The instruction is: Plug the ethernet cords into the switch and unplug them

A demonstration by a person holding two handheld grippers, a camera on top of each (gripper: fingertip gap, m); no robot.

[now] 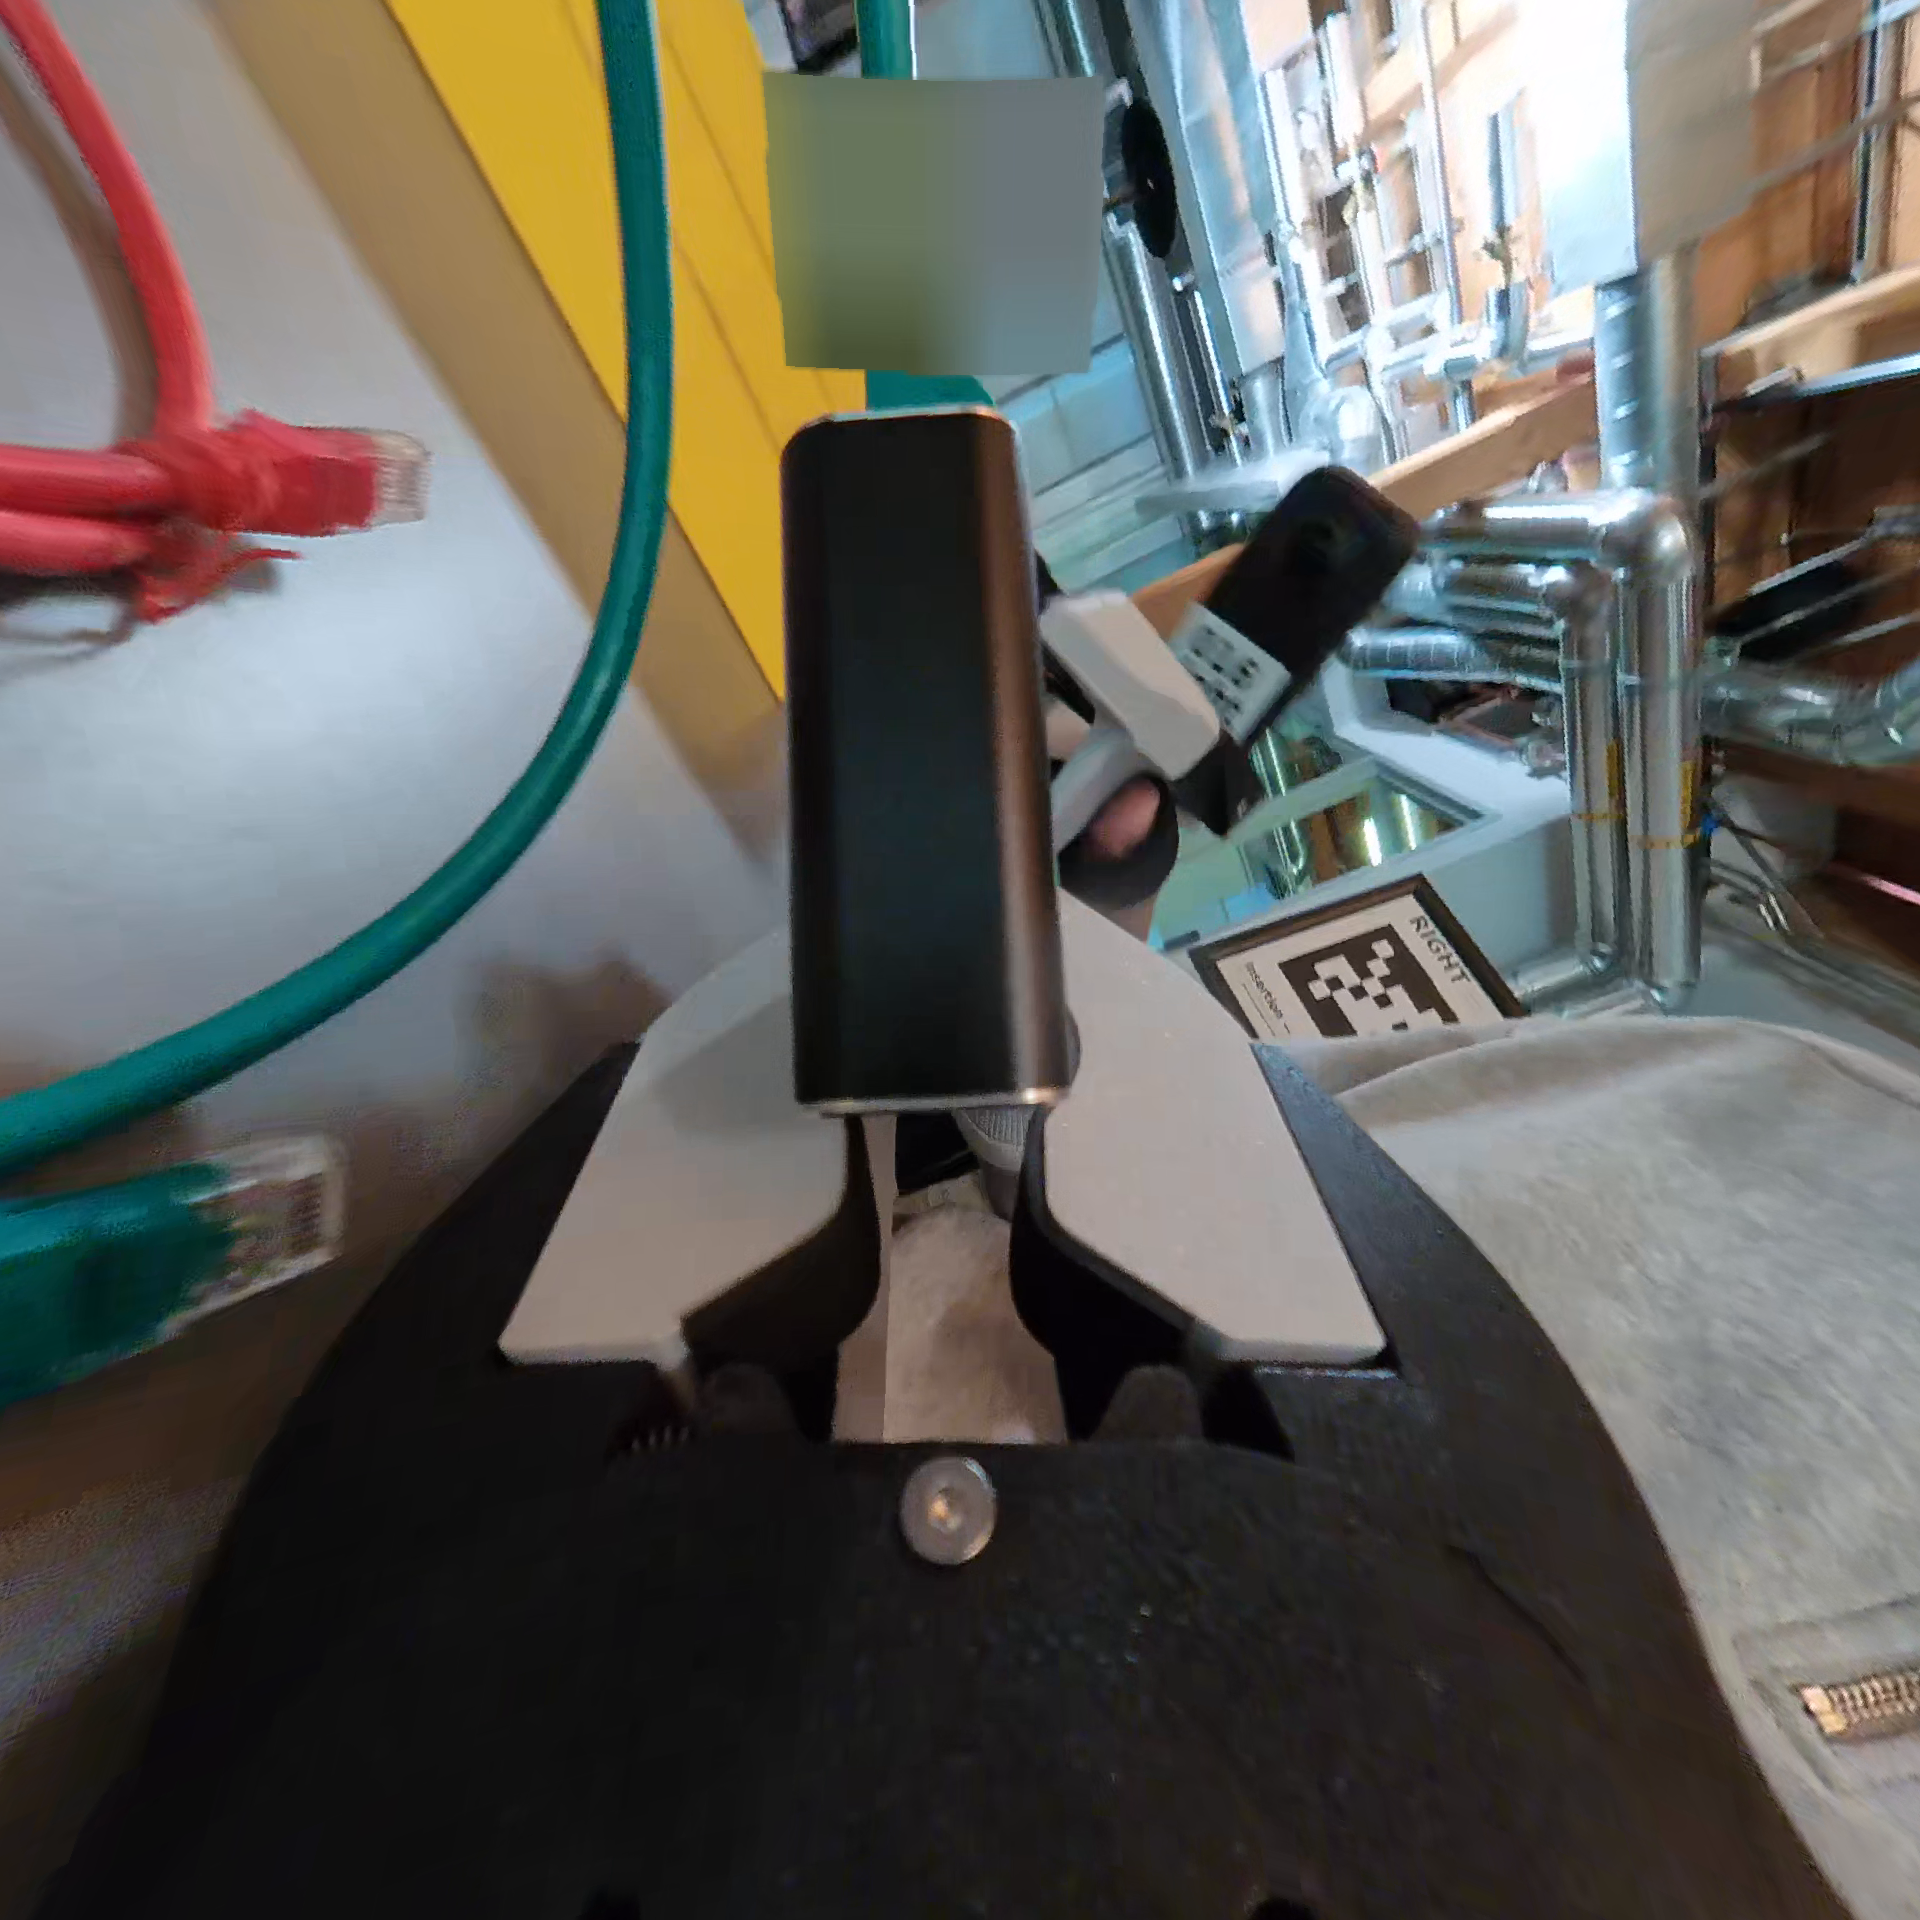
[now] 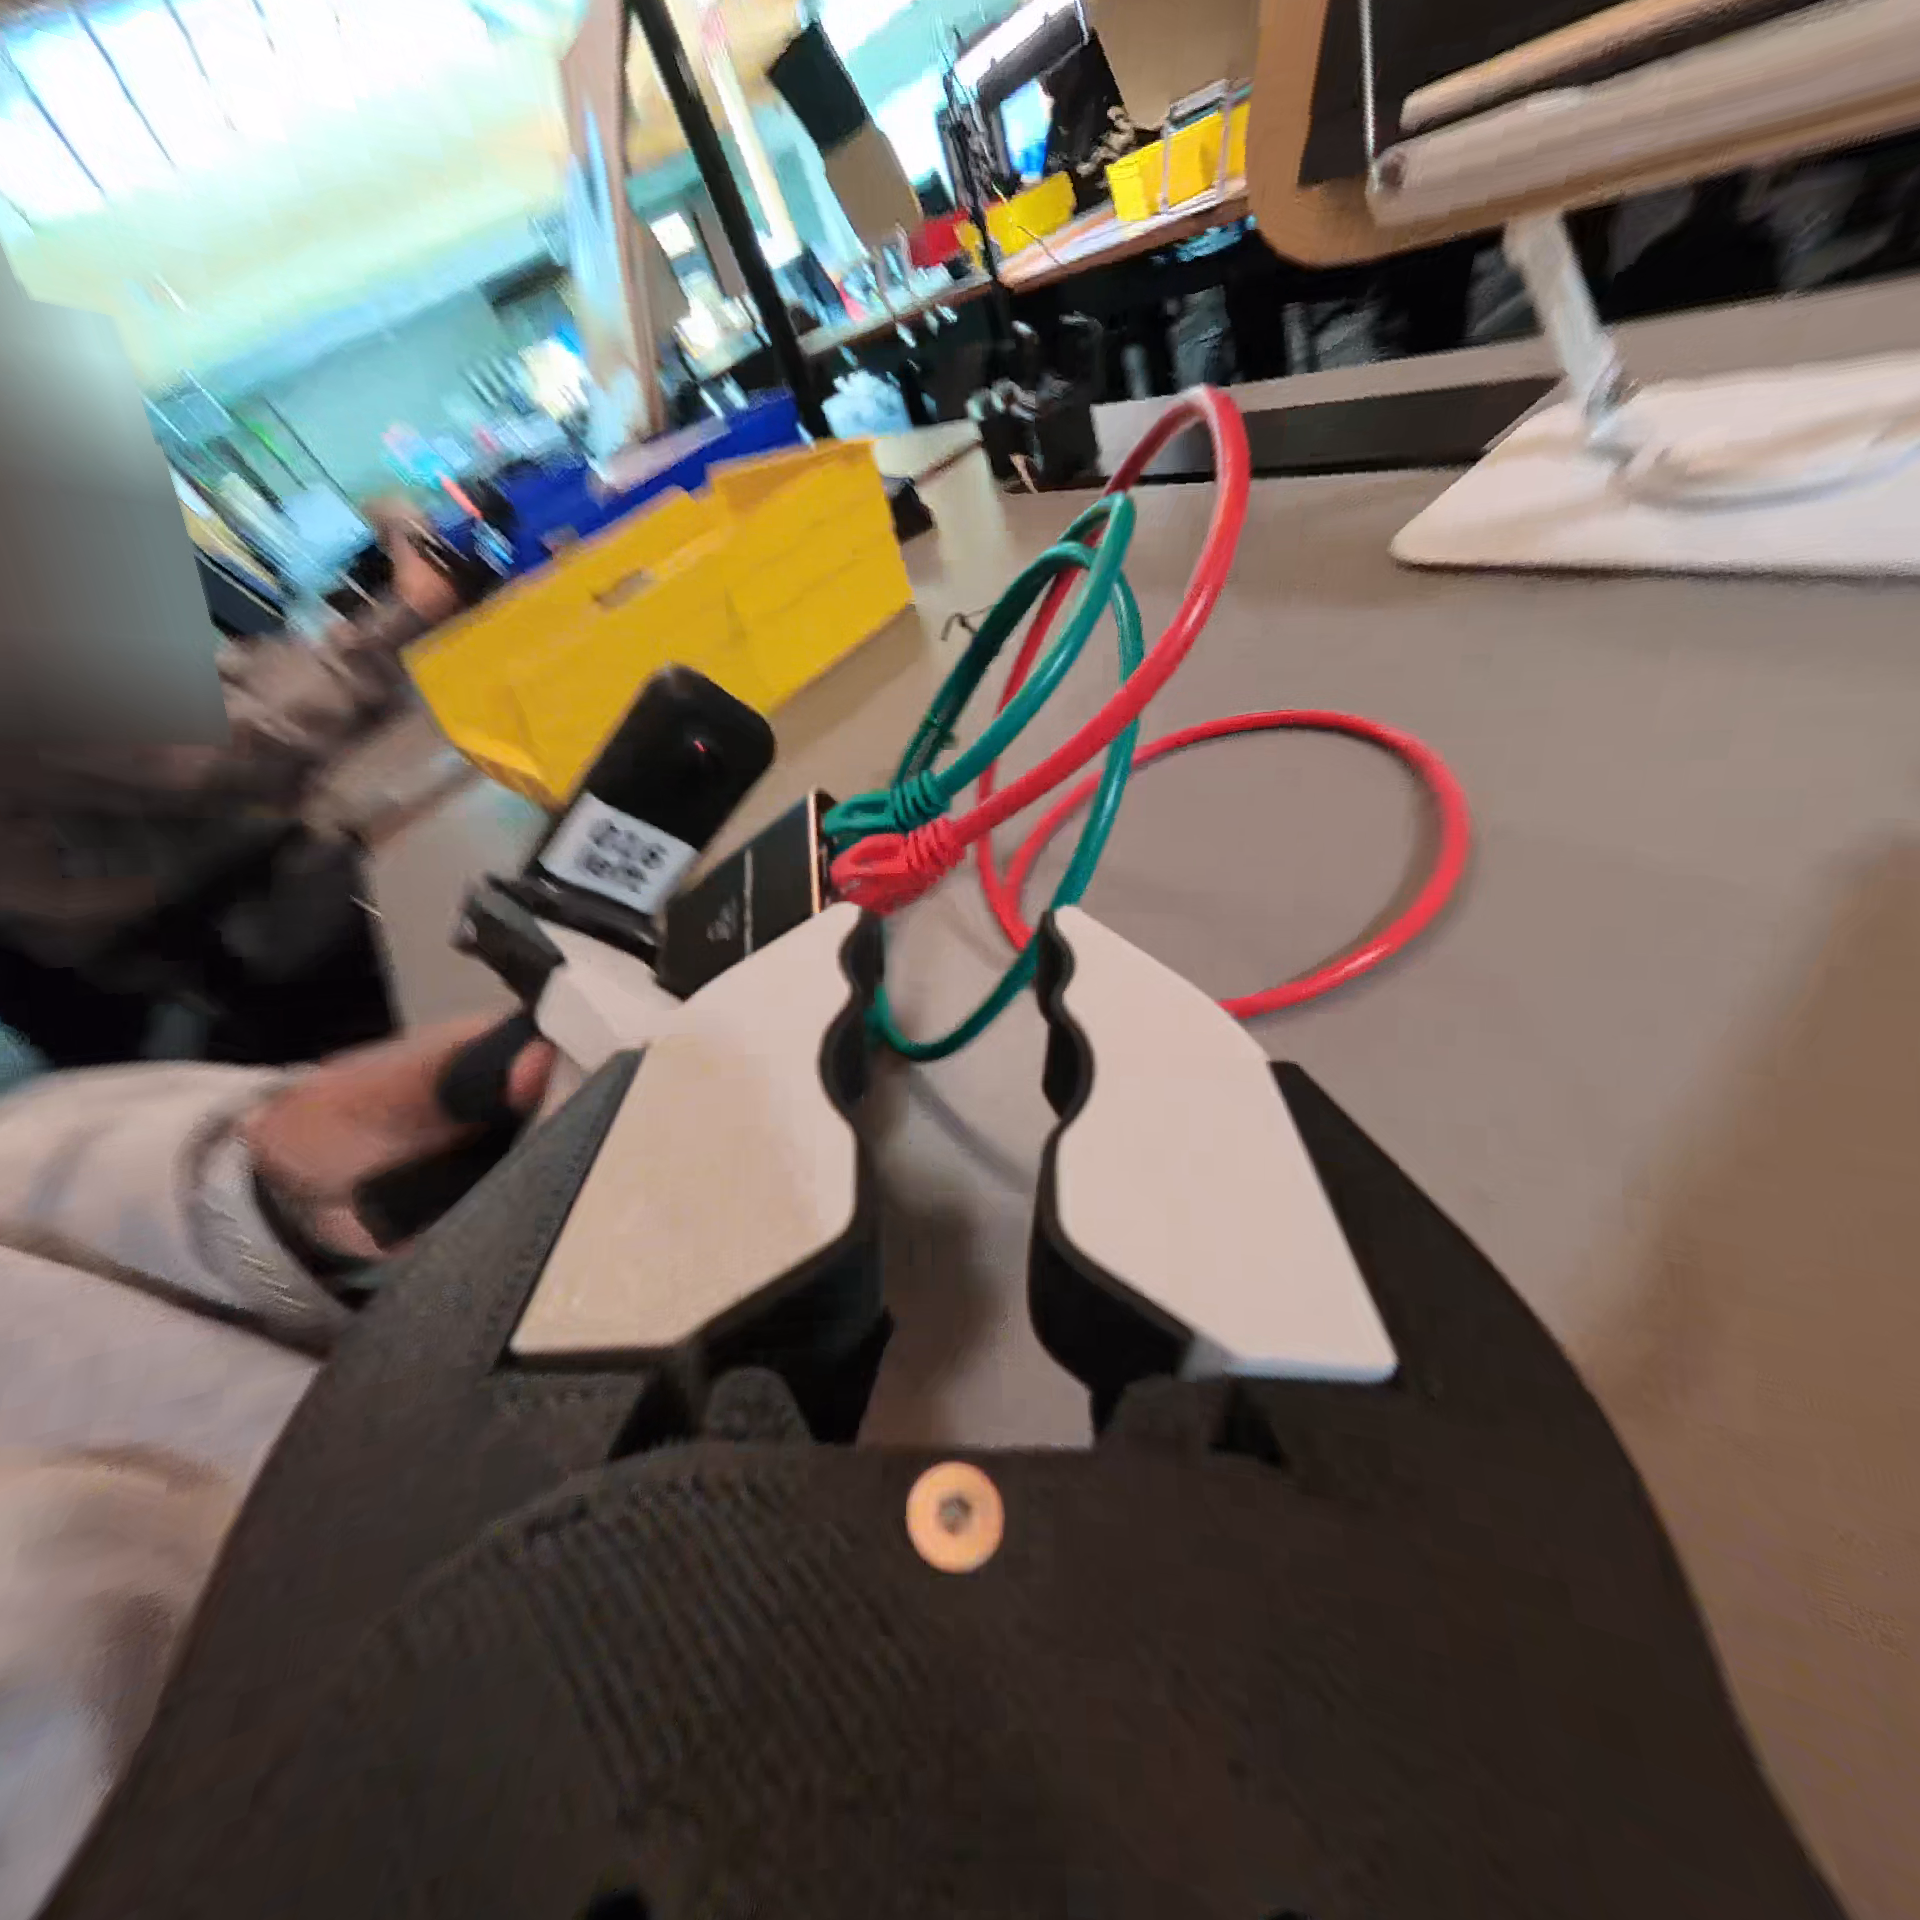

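Here the left gripper [image 1: 940,1117] has its fingers [image 1: 717,1174] clamped on the lower end of the black switch [image 1: 914,748], holding it upright above the grey counter [image 1: 312,779]. In the right wrist view, a green cord [image 2: 1049,665] and a red cord [image 2: 1174,675] sit plugged into the switch. The right gripper [image 2: 951,935] hovers just beside them, fingers [image 2: 727,1164] parted and empty. Free red plugs [image 1: 343,478] and a green plug [image 1: 260,1216] lie loose.

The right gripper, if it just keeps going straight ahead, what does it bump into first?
Probably the thin green ethernet cord looping across the gap just past the open right gripper. Slightly left and beyond sits the red plug in the black box-shaped switch. Depth is hard to judge here.
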